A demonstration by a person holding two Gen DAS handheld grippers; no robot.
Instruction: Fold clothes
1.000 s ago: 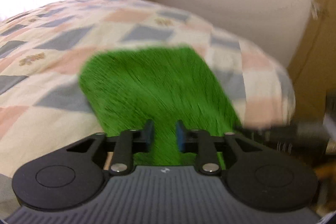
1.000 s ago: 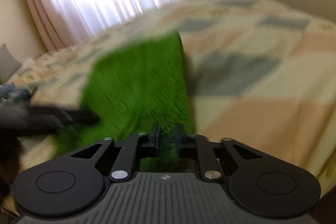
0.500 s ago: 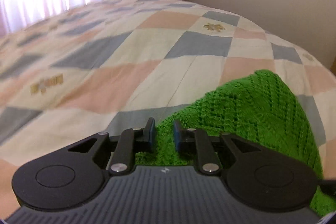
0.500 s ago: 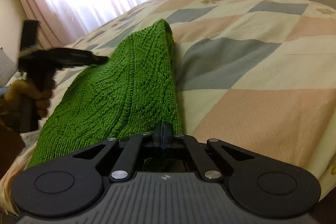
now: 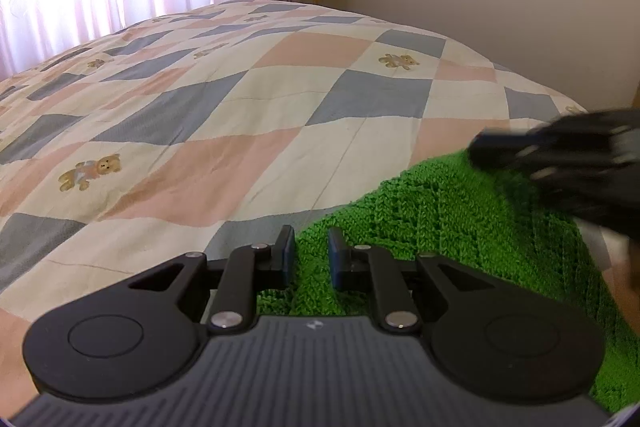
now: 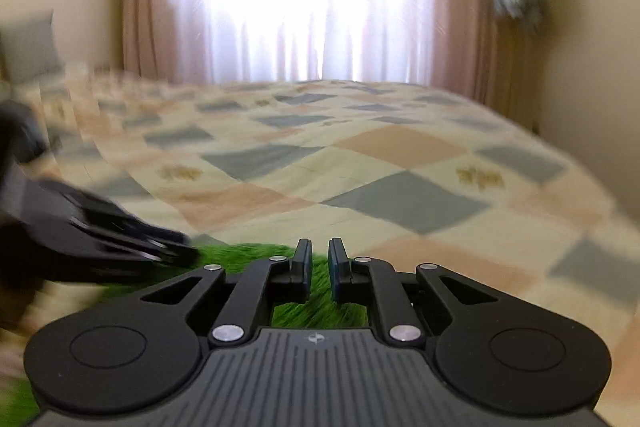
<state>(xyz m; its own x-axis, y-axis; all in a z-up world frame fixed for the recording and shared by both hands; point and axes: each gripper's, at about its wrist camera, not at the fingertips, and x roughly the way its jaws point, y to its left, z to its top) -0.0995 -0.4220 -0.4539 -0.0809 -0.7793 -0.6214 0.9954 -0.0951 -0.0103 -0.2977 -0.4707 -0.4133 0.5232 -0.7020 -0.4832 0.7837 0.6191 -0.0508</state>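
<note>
The green knitted sweater (image 5: 460,227) lies folded on the bed's patchwork quilt (image 5: 240,115). The left tool (image 5: 311,255) pinches its near edge in narrowly parted jaws. The right tool (image 6: 319,267) is opening, nothing visibly pressed between its pads, the knit blurred beneath. If the left tool lifts away without releasing, it may drag the fold open.

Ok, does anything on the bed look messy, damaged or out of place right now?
Nothing stands out. The green knitted garment lies on the patchwork quilt with no tear or snag visible, and the quilt looks smooth. The right wrist view is motion-blurred, so fine detail there can't be checked.
</note>
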